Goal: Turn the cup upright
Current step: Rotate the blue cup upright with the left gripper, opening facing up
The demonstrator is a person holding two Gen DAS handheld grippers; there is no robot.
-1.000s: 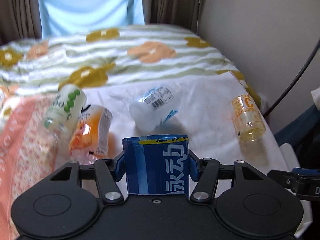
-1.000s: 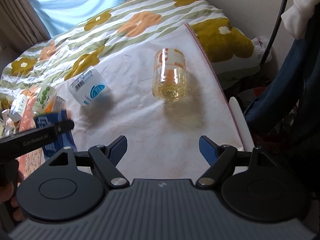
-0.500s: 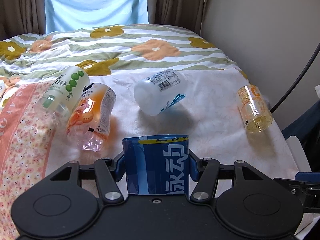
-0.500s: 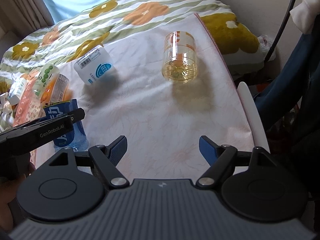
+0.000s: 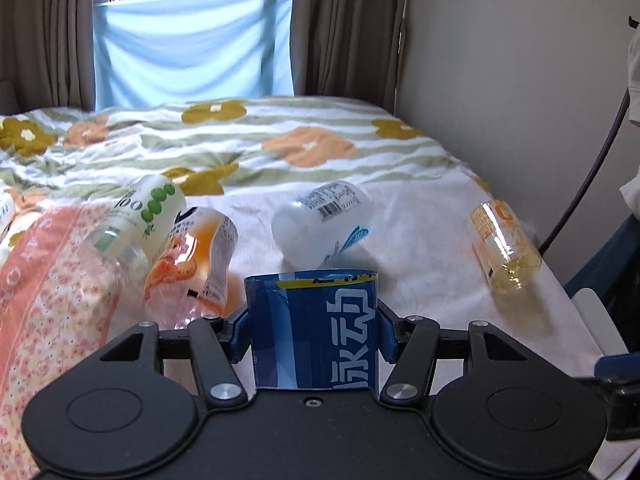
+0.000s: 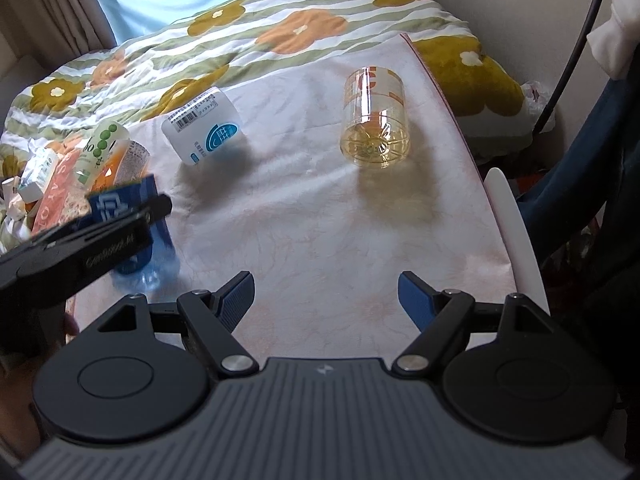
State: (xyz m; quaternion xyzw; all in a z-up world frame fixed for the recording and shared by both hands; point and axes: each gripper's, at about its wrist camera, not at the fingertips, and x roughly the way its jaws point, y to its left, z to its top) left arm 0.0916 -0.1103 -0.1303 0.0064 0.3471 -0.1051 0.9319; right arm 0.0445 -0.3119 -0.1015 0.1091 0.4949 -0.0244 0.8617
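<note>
Left gripper (image 5: 314, 320) clamps the blue-labelled cup (image 5: 314, 328) between its fingers near the white cloth's (image 6: 320, 220) left edge; right gripper (image 6: 326, 290) gapes, holding nothing, well apart from it.

On the cloth (image 6: 320, 220) the cup (image 6: 375, 120) lies on its side near the right edge. The tub (image 6: 202, 126) lies well to its left. Farther left, two bottles (image 5: 188, 256) lie touching, just behind the bottle (image 5: 314, 328) between the left gripper's (image 5: 314, 330) fingers.
</note>
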